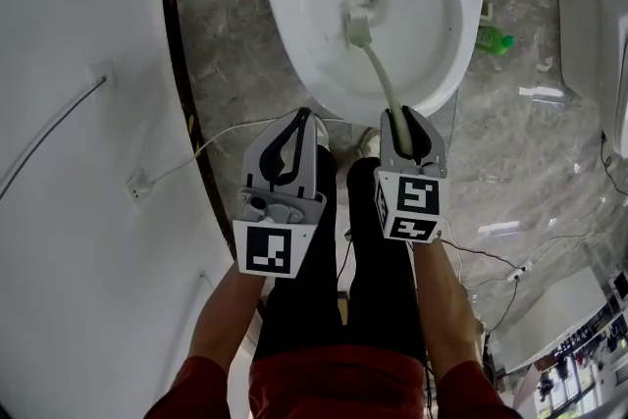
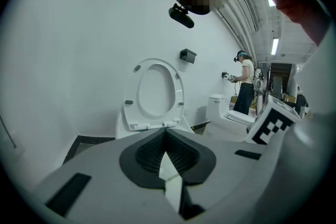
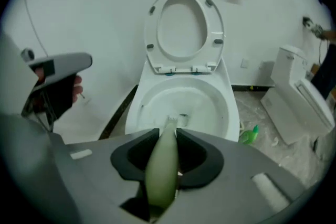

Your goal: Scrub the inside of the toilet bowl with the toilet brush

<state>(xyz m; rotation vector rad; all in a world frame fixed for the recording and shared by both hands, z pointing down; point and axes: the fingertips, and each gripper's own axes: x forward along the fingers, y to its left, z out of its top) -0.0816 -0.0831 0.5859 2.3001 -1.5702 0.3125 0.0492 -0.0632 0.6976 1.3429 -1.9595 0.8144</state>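
Toilet brush inside the right gripper

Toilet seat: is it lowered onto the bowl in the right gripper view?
No, the toilet seat stands raised upright behind the open toilet bowl.

Floor: glossy grey marbled stone tiles, edged by a black strip.
Toilet: white ceramic toilet stands on the tiles.
Bottle: small green plastic bottle lies just beside the toilet, on the right.
Cable: thin white cable trails over the tiles near the toilet's front.
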